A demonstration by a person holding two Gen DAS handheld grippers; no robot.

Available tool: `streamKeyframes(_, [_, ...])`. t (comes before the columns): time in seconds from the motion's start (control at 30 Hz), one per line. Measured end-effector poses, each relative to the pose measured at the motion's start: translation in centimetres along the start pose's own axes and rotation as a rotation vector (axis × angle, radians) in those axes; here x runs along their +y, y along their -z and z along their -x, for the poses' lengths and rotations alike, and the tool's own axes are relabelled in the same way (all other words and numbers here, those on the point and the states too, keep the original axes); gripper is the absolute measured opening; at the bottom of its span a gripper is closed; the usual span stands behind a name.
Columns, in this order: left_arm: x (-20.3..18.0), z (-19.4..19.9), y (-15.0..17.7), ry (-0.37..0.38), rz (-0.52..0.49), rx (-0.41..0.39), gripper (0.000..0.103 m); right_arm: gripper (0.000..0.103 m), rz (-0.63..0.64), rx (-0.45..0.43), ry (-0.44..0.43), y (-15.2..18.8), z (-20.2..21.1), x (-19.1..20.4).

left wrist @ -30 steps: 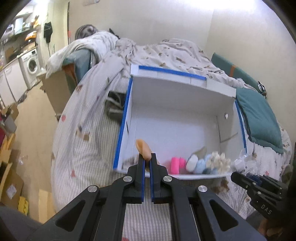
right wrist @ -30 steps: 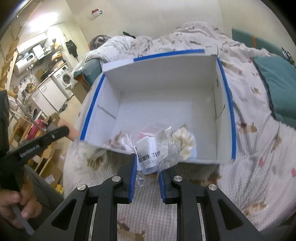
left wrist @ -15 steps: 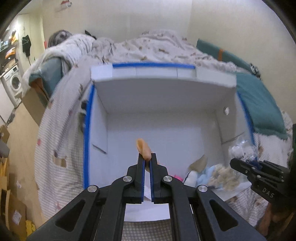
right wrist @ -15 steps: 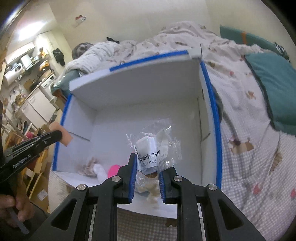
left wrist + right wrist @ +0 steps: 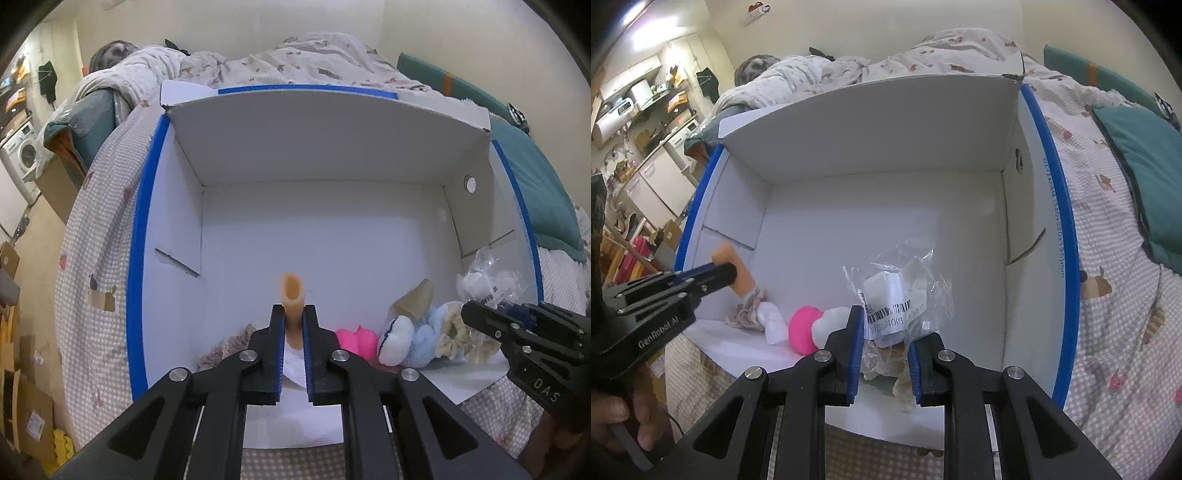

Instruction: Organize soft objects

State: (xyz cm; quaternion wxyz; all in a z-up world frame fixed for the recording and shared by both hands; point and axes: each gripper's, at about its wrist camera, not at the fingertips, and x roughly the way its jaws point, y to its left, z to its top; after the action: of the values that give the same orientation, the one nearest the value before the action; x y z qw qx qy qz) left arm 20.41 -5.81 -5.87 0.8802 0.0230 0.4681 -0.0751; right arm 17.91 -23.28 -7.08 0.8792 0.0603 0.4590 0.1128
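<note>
Now, left wrist view: your left tongs [image 5: 293, 319] are nearly closed, pinching an orange sponge [image 5: 293, 291] that stands up between the fingers, over the near left part of the white box [image 5: 321, 147] on the bed [image 5: 110, 221]. Below and ahead lie a beige scrunchie [image 5: 229, 345], a pink toy [image 5: 356, 339] and a blue-white plush [image 5: 406, 339] along the near wall. A second ago you were short of the rim; now you're over the box floor.

Right wrist view: your right tongs [image 5: 885, 325] sit partly open around a clear bag [image 5: 901, 295] with a barcode label, gripping its lower end, above the box's near edge. The sponge [image 5: 733, 269] shows at the left wall, in the other tongs. Compared with earlier, the box fills far more of the picture, so both hands have come in over it.

Looks like the drop-off step: both items are carried in, neither released. Next, lower each toward bare floor, clear of the pile, and spread the fingers. The bag is light and crinkly, so it may cling to a pad.
</note>
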Motion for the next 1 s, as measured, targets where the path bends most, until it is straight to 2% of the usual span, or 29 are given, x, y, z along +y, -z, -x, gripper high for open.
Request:
streamKeyframes(0.07, [-0.2, -0.2, 0.1, 0.007, 0.002, 0.015, 0.014, 0.023, -0.001, 0.002, 0.002, 0.0, 0.0, 0.0])
streamKeyframes(0.13, [-0.4, -0.4, 0.3, 0.003, 0.004, 0.03, 0.023, 0.023, -0.007, 0.006, 0.003, 0.1, -0.1, -0.2])
streamKeyframes(0.17, [-0.4, -0.4, 0.3, -0.004, 0.004, 0.03, 0.037, 0.023, -0.009, 0.008, 0.004, 0.0, -0.1, -0.2])
streamKeyframes(0.2, [-0.5, -0.3, 0.4, -0.025, 0.004, 0.027, 0.056, 0.023, -0.012, 0.01, 0.004, 0.1, -0.1, -0.3])
streamKeyframes(0.27, [-0.5, 0.1, 0.6, -0.045, 0.007, 0.0, 0.068, 0.023, -0.017, 0.012, 0.002, 0.1, -0.1, -0.3])
streamKeyframes(0.53, [-0.1, 0.8, 0.7, -0.035, 0.023, -0.012, 0.068, 0.025, -0.006, 0.004, -0.017, 0.2, -0.1, 0.2])
streamKeyframes(0.57, [0.0, 0.8, 0.7, -0.035, 0.024, -0.012, 0.068, 0.029, -0.013, 0.008, -0.025, 0.2, -0.1, 0.1])
streamKeyframes(0.6, [0.0, 0.9, 0.7, -0.036, 0.024, -0.012, 0.068, 0.041, -0.025, 0.017, -0.04, 0.1, -0.3, -0.1])
streamKeyframes(0.63, [0.1, 0.9, 0.7, -0.038, 0.023, -0.013, 0.068, 0.054, -0.04, 0.026, -0.051, 0.0, -0.4, -0.2])
streamKeyframes(0.67, [0.1, 1.0, 0.7, -0.038, 0.022, -0.016, 0.068, 0.08, -0.055, 0.018, -0.05, 0.0, -0.3, -0.3])
streamKeyframes(0.7, [0.1, 1.1, 0.7, -0.039, 0.022, -0.018, 0.068, 0.087, -0.068, -0.003, -0.052, 0.0, 0.0, -0.4])
streamKeyframes(0.87, [0.4, 1.5, 0.6, -0.058, 0.032, -0.026, 0.068, 0.088, -0.081, -0.016, -0.077, -0.3, 0.4, -0.5])
streamKeyframes(0.97, [0.6, 2.0, 0.7, -0.087, 0.044, -0.038, 0.068, 0.102, -0.077, -0.04, -0.064, -0.3, 0.9, -0.4])
streamKeyframes(1.0, [0.6, 2.2, 0.7, -0.106, 0.044, -0.045, 0.068, 0.103, -0.078, -0.046, -0.066, -0.3, 1.1, -0.3])
